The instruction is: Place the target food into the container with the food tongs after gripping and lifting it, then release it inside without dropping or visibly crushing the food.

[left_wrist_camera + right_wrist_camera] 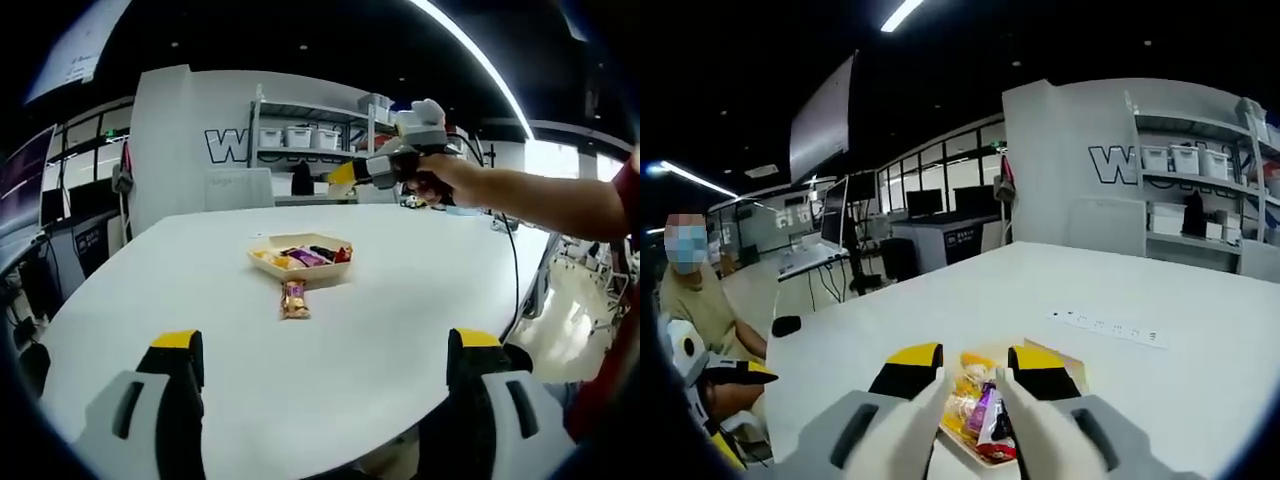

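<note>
- The left gripper (pixel 325 365) hangs low over the near edge of the white tabletop (pixel 420 300), its two yellow-tipped jaws standing wide apart with nothing between them.
- Out toward the middle of the tabletop sits a shallow tan container (pixel 301 256) already holding several wrapped snacks in yellow, purple and red.
- One small wrapped snack (pixel 294 299), brownish with a pink patch, lies on the bare surface just beside the container, on the side toward the near edge; whether it touches the container's rim I cannot tell.
- The right gripper (pixel 345 174) is held up in the air beyond the container in a person's hand (pixel 432 182), arm reaching in from the right side.
- From the left gripper view its yellow tip is seen end-on, so that view doesn't settle how its jaws stand.
- In the right gripper view, the right gripper (pixel 975 372) looks down over the container (pixel 1065 358), and its jaws stand a narrow way apart with pale tong arms (pixel 918 420) running along them, nothing gripped between.
- Snacks (pixel 980 405) in their wrappers show in the gap below those jaws, lying in the container.
- A white power strip (pixel 1108 328) lies flat farther along the tabletop, well apart from the container.
- At the far left a person (pixel 700 300) sits off the table's edge.
- Shelves with white bins (pixel 300 137) stand against the back wall.
</note>
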`<state>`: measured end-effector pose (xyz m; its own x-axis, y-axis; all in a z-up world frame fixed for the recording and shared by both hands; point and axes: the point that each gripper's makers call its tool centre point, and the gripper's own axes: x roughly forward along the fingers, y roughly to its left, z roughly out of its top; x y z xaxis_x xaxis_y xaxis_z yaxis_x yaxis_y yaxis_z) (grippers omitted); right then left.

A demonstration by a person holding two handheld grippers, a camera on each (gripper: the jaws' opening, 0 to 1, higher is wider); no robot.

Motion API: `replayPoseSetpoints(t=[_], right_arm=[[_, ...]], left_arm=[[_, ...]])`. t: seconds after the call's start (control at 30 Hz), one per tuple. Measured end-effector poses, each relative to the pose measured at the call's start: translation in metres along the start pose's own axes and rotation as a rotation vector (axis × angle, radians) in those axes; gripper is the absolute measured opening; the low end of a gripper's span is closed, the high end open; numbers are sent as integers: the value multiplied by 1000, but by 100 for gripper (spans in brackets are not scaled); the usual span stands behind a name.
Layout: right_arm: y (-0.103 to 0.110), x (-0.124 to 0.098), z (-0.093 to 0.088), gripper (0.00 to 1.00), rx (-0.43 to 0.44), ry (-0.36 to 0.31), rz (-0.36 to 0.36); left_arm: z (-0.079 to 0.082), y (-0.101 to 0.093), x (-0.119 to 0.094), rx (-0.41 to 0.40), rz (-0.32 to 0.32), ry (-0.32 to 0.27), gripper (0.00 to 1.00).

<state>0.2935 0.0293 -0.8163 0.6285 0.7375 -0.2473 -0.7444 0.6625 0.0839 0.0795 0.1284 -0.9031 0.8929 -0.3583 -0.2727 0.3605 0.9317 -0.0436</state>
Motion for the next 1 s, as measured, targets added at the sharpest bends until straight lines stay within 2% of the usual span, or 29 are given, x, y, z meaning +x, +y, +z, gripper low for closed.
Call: replayPoseSetpoints(t=[0.27, 0.47, 0.77, 0.8, 0.93, 1.0], right_arm=[[26, 9, -23, 21, -4, 30, 44], [54, 24, -46, 21, 20, 59, 101], [92, 43, -77, 21, 0, 114, 163], [99, 45, -81, 21, 11, 122, 191], [111, 50, -90, 21, 43, 135, 218], [116, 53, -99, 21, 32, 152, 223]], left_arm=[[-3, -5, 2, 6, -14, 11, 99], [-5, -6, 1, 10, -19, 18, 98], [-4, -5, 1, 9, -20, 16, 97], [-4, -5, 1, 10, -21, 16, 97], [-4, -6, 2, 9, -24, 19, 97], [-4, -6, 2, 11, -24, 19, 97]])
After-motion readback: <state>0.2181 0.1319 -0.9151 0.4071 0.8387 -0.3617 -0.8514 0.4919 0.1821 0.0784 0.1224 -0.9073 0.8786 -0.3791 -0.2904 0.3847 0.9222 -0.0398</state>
